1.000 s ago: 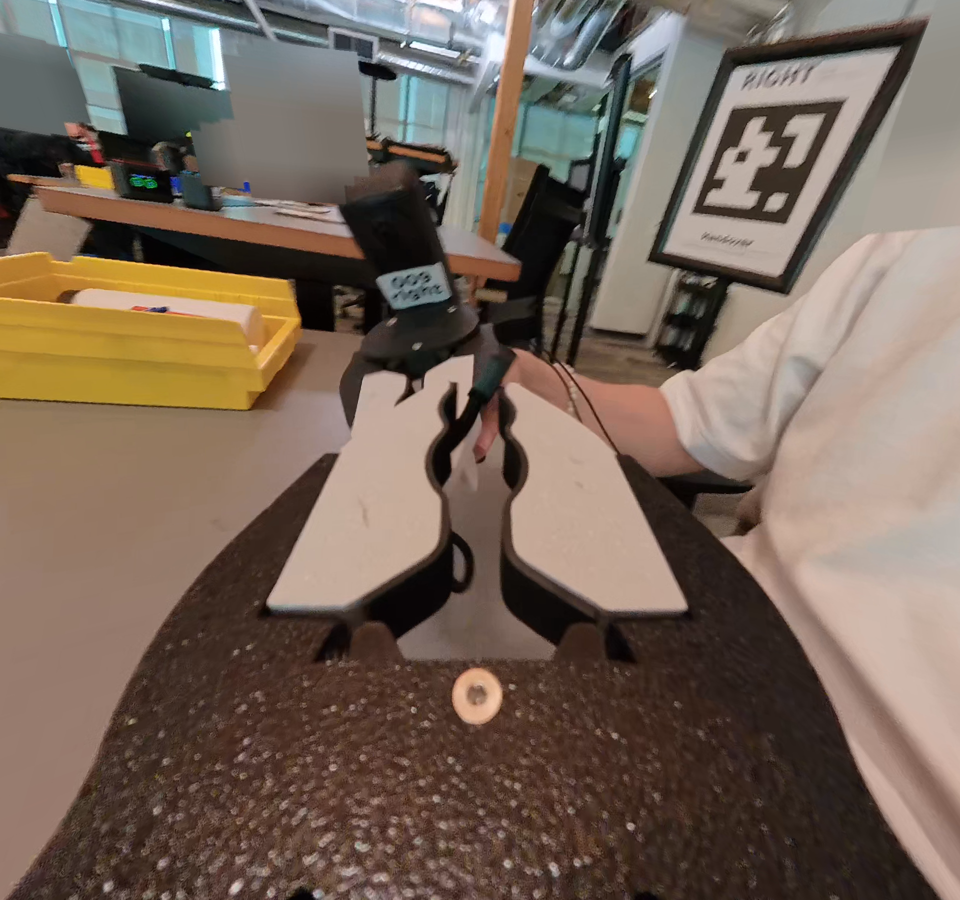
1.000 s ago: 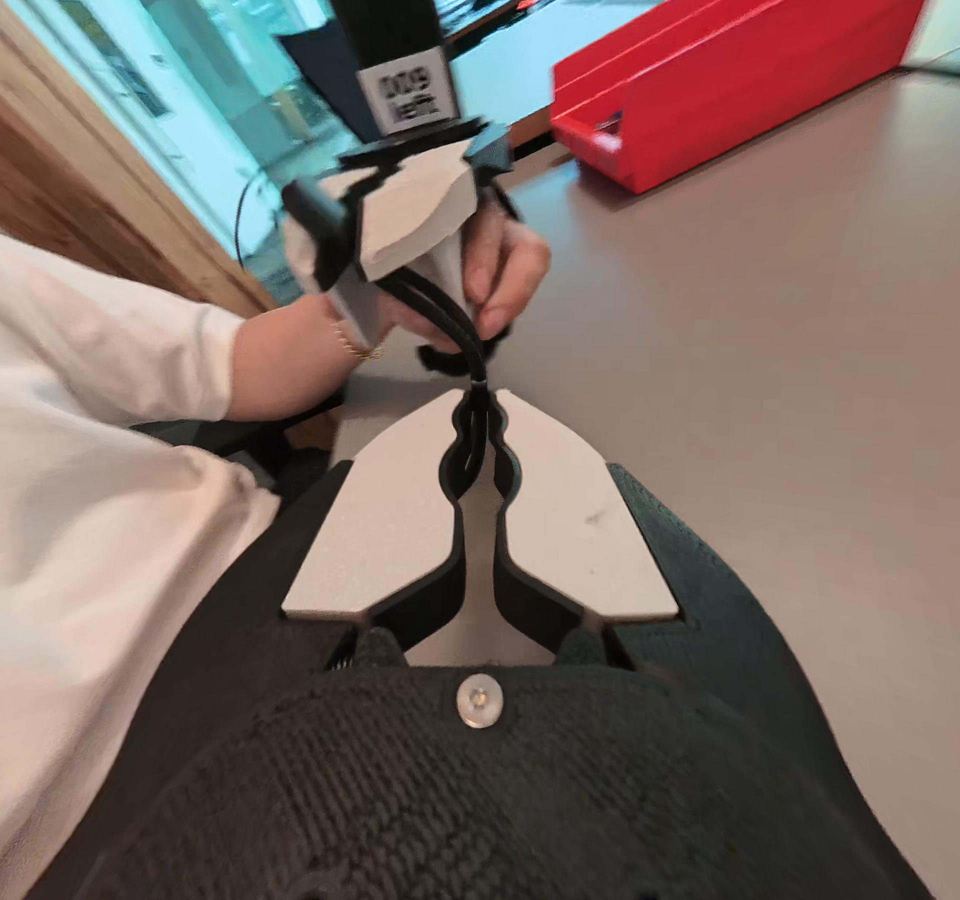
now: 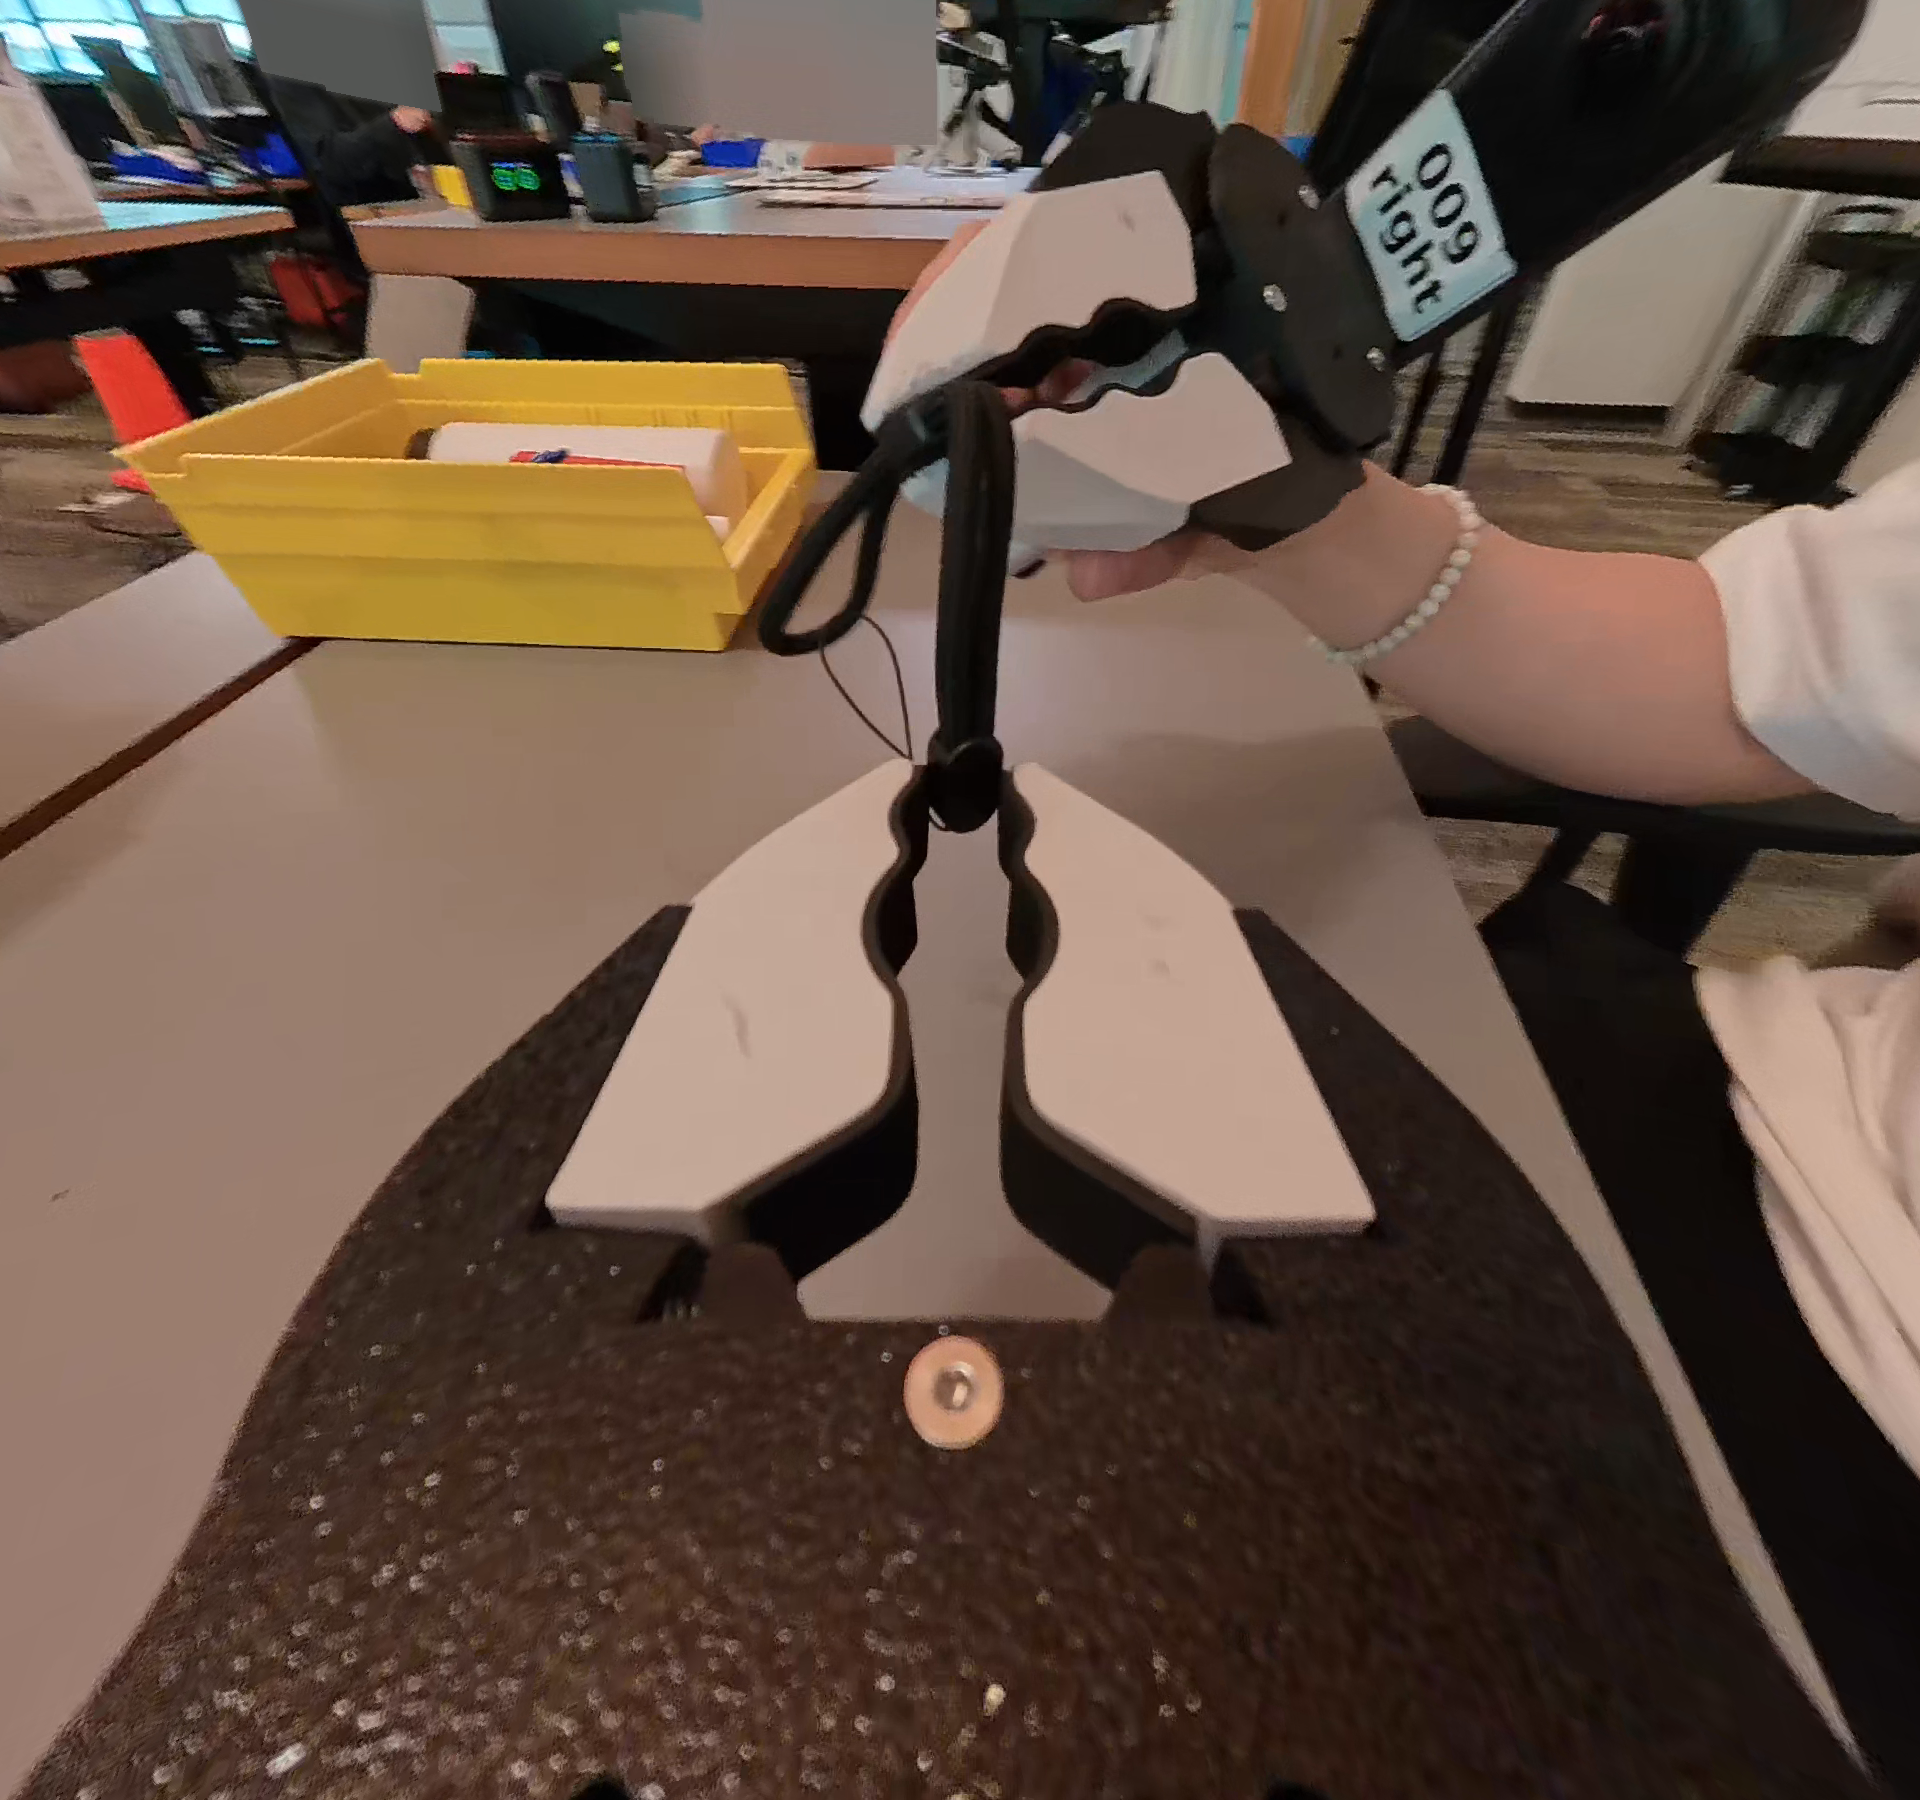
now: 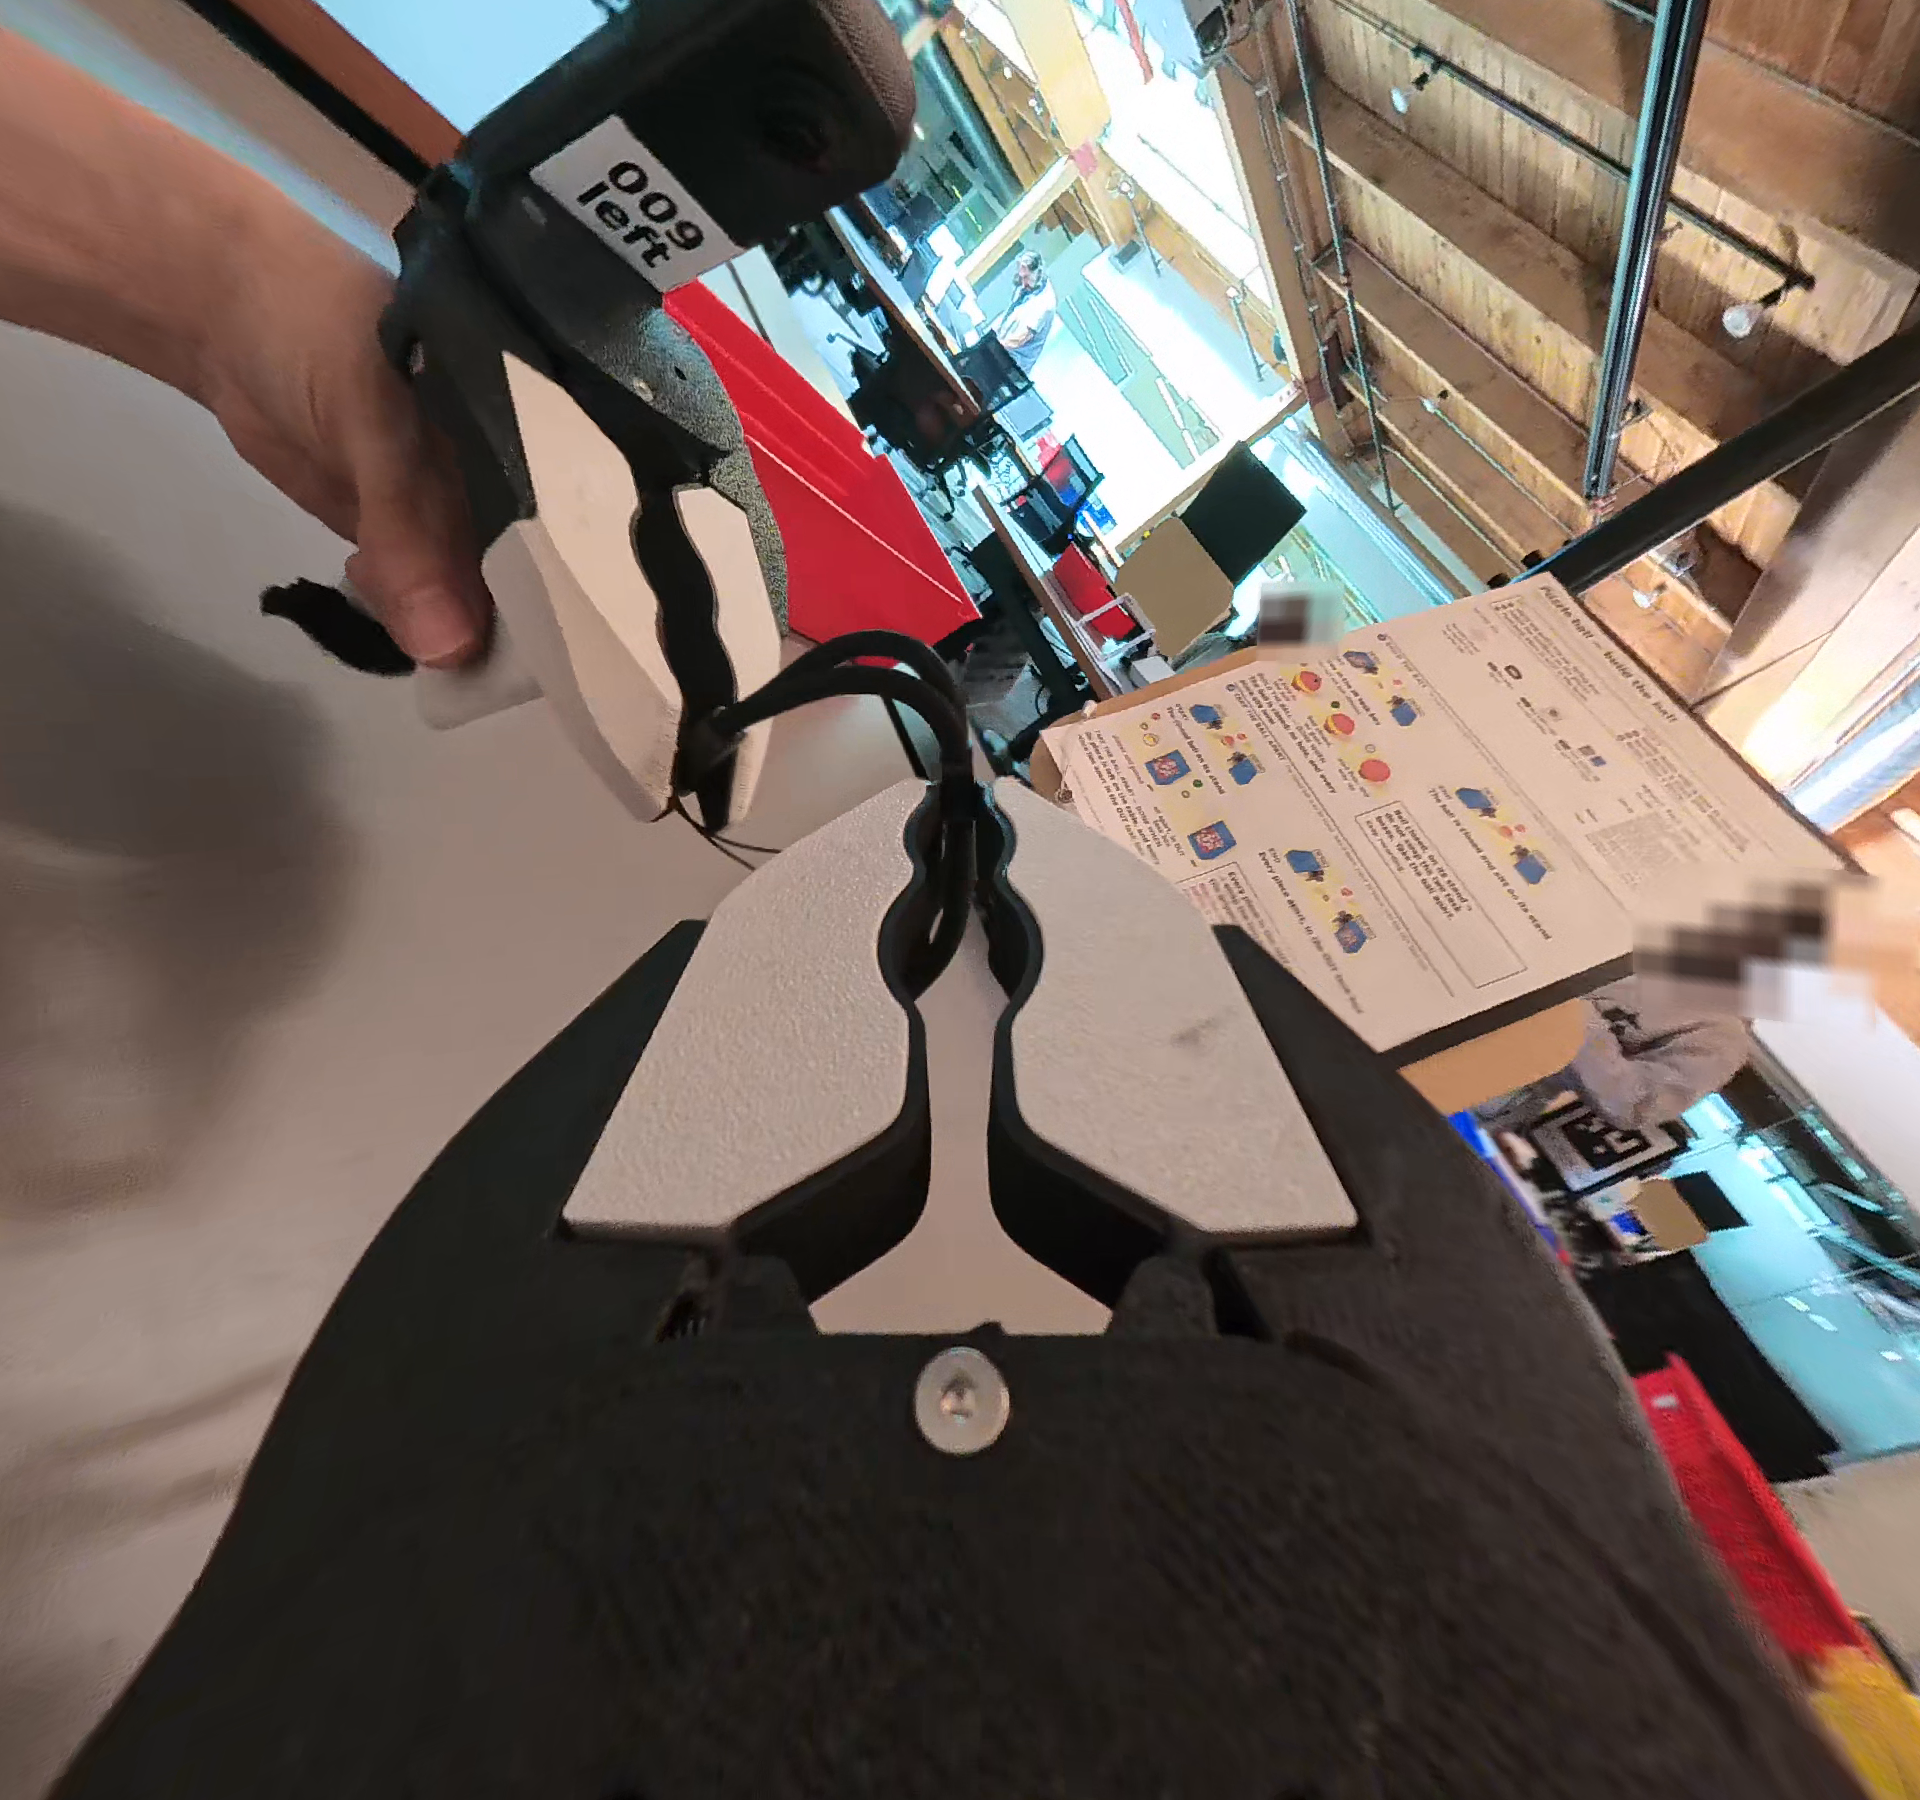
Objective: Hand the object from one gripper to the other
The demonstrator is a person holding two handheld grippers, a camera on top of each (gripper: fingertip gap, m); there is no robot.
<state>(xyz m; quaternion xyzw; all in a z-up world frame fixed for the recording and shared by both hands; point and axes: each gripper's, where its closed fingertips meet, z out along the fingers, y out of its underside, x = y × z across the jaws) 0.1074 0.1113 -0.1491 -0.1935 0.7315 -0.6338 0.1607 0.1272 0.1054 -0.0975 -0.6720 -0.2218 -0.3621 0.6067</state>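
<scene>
Left wrist view: The left hand-held gripper has its two white fingers pinched onto the round black slider of a thin black cord loop. The cord goes up toward 12 o'clock to the right hand-held gripper, which comes in from 2 o'clock. Its white fingers are pinched on the top of the cord. A loose loop of cord hangs out toward 10 o'clock. The cord is up in the air over the flat grey bench, held tight between the two. A yellow plastic bin sits on the bench at 10 o'clock with a white tube in it.

Right wrist view: This picture is tipped on its side. The right hand-held gripper is nearly closed, with the black cord squeezed between its wavy tips. The left hand-held gripper, at 11 o'clock, is also closed on the cord's other end. A red plastic bin shows behind it.

Both have hold of the cord at once, so the swap looks half done. One of them must let go to finish. I cannot tell which one is the giver.
</scene>
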